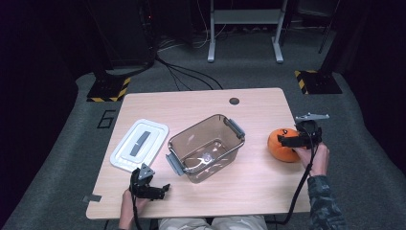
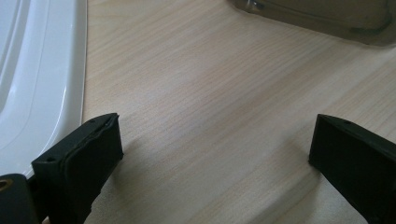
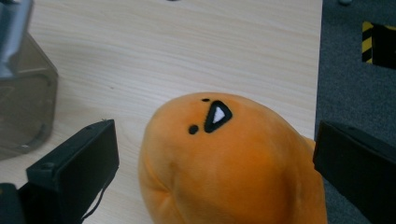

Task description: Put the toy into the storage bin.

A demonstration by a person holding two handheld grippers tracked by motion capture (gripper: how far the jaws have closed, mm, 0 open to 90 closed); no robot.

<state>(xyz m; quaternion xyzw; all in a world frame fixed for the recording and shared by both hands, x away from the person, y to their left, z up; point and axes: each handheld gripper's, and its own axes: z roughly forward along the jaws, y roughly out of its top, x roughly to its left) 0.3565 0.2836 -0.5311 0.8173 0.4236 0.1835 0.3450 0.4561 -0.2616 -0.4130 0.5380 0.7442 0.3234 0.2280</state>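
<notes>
While my right claw (image 3: 215,154) is straddling the orange plush toy (image 3: 224,163), I am judging this to be the grasp step: the jaws are standing wide, one on each flank of the toy, and neither pad is pressing into the fabric yet. In the right gripper view the toy is lying between them with its small black-and-white face turned up and away from me. Seen from the high view, the toy (image 1: 282,143) is sitting on the table to the right of the clear bin (image 1: 206,146), apart from it, close to the table's right edge, and my right claw (image 1: 292,140) is coming onto it from the side away from the bin.

Next I am reckoning on closing the jaws squarely across the toy's soft body, firmly enough that it is not slipping out when lifted, then carrying it left toward the bin, whose open top looks ready to take it. The toy is squashy, so I am expecting the pads to sink in before they bite.

Left of the bin, the white lid (image 1: 140,144) is lying flat on the wooden table (image 1: 258,103). My left claw (image 1: 152,190) is waiting in front of the bin's near-left corner, jaws spread wide over bare wood and gripping nothing, with the lid's rim (image 2: 56,84) just beside one jaw.
</notes>
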